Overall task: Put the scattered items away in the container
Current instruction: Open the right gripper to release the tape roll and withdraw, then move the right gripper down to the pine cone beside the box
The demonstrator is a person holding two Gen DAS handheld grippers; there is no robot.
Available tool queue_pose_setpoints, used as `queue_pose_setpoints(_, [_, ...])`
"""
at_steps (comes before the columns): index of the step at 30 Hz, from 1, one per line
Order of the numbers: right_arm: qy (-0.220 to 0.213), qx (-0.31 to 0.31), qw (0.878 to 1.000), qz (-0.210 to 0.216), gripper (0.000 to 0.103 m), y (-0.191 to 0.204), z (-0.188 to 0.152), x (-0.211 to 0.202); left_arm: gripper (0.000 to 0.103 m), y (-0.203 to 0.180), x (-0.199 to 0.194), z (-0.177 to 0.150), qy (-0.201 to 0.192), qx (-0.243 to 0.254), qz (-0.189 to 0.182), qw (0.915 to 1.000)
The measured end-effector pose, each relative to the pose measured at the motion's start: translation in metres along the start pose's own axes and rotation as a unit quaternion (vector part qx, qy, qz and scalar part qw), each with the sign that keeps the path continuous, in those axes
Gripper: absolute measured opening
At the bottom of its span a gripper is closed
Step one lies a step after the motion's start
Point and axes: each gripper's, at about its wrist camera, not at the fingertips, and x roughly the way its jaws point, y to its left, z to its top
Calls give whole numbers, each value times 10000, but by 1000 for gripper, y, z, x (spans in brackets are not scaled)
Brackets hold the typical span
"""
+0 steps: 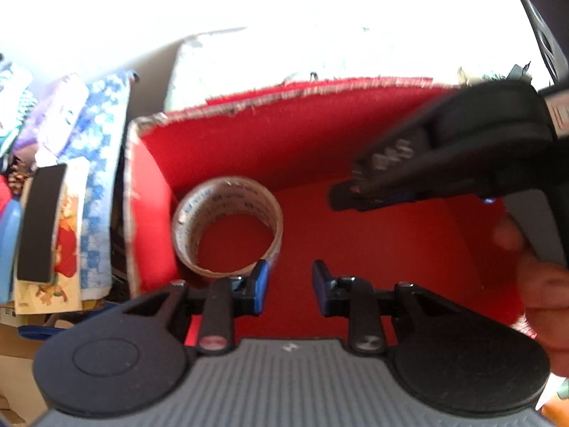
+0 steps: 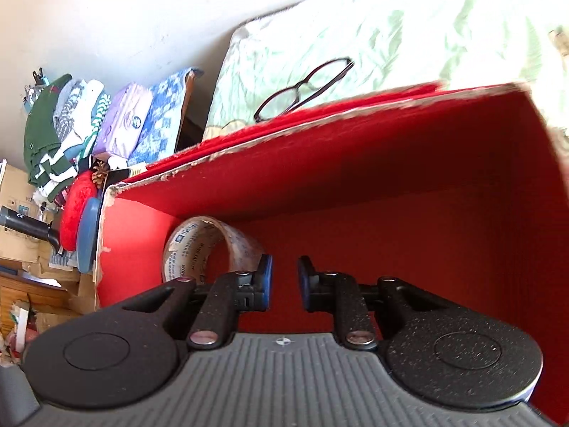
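Observation:
A red cardboard box [image 1: 220, 142] stands open on a bed, its inside bare red. A roll of clear tape [image 1: 227, 227] lies in the box's left corner; in the right wrist view the tape [image 2: 199, 245] leans against the left wall [image 2: 135, 249]. My left gripper [image 1: 290, 284] hangs open over the box floor, just right of the roll, with nothing between its blue pads. My right gripper [image 2: 284, 281] is inside the box too, open by a narrow gap and empty; it reaches in from the upper right [image 1: 346, 192]. Dark-framed glasses [image 2: 306, 85] lie on the pale green sheet behind the box.
Folded clothes and patterned cloths [image 2: 106, 121] are stacked left of the box, with a red fuzzy item [image 2: 76, 210] and cardboard boxes [image 2: 17, 213] below. A person's hand [image 1: 544, 291] holds the right gripper. A dark speaker-like object [image 1: 544, 17] stands at the upper right.

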Motion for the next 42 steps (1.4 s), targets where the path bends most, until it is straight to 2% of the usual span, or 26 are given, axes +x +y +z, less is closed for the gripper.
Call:
queue_pose_setpoints(5, [-297, -342, 9987, -212, 20, -10, -14, -27, 30, 0, -25, -5, -271, -282, 166, 9991])
queue_pose_setpoints(6, [-378, -418, 9982, -223, 21, -10, -18, -32, 37, 3, -31, -9, -354, -339, 191, 9986])
queue_pose_setpoints(7, [-467, -495, 9973, -273, 22, -9, -24, -32, 50, 0, -38, -12, -446, -404, 245, 9979])
queue_pose_setpoints(9, [-608, -620, 9955, -384, 22, -9, -32, -40, 67, 3, -42, -12, -611, -590, 377, 9957])
queue_pose_setpoints(10, [-655, -675, 9949, -367, 22, -8, -34, -43, 69, 2, -45, -15, -685, -692, 417, 9944])
queue_pose_setpoints(13, [-788, -749, 9937, -267, 22, -11, -43, -56, 69, 0, -51, -23, -786, -917, 509, 9914])
queue_pose_setpoints(15, [-887, -787, 9928, -154, 22, 7, -49, -47, 69, 0, -59, -34, -844, -1038, 554, 9895])
queue_pose_setpoints(17, [-929, -870, 9919, -25, 22, 7, -58, -55, 71, -1, -71, -46, -915, -1152, 593, 9873])
queue_pose_setpoints(21, [-949, -1093, 9892, 232, 22, 17, -75, -62, 74, 2, -89, -81, -1025, -1383, 773, 9820])
queue_pose_setpoints(27, [-835, -1362, 9856, 558, 22, 9, -104, -77, 74, 1, -105, -135, -950, -1753, 996, 9748])
queue_pose_setpoints(29, [-696, -1434, 9849, 680, 23, 6, -113, -75, 74, -4, -101, -149, -823, -1808, 1011, 9748])
queue_pose_setpoints(33, [-367, -1452, 9844, 928, 23, -1, -132, -65, 62, -18, -86, -171, -548, -1790, 933, 9779])
queue_pose_setpoints(35, [-212, -1404, 9842, 1057, 23, -5, -140, -63, 62, -27, -83, -178, -550, -1665, 855, 9808])
queue_pose_setpoints(37, [-171, -1549, 9835, 915, 23, -8, -146, -60, 63, -34, -80, -182, -599, -1507, 754, 9839])
queue_pose_setpoints(39, [-303, -1654, 9842, 559, 23, -12, -151, -58, 64, -42, -75, -182, -535, -1309, 588, 9882])
queue_pose_setpoints(42, [-402, -1494, 9878, 190, 23, -24, -153, -55, 64, -56, -68, -178, -484, -960, 134, 9941])
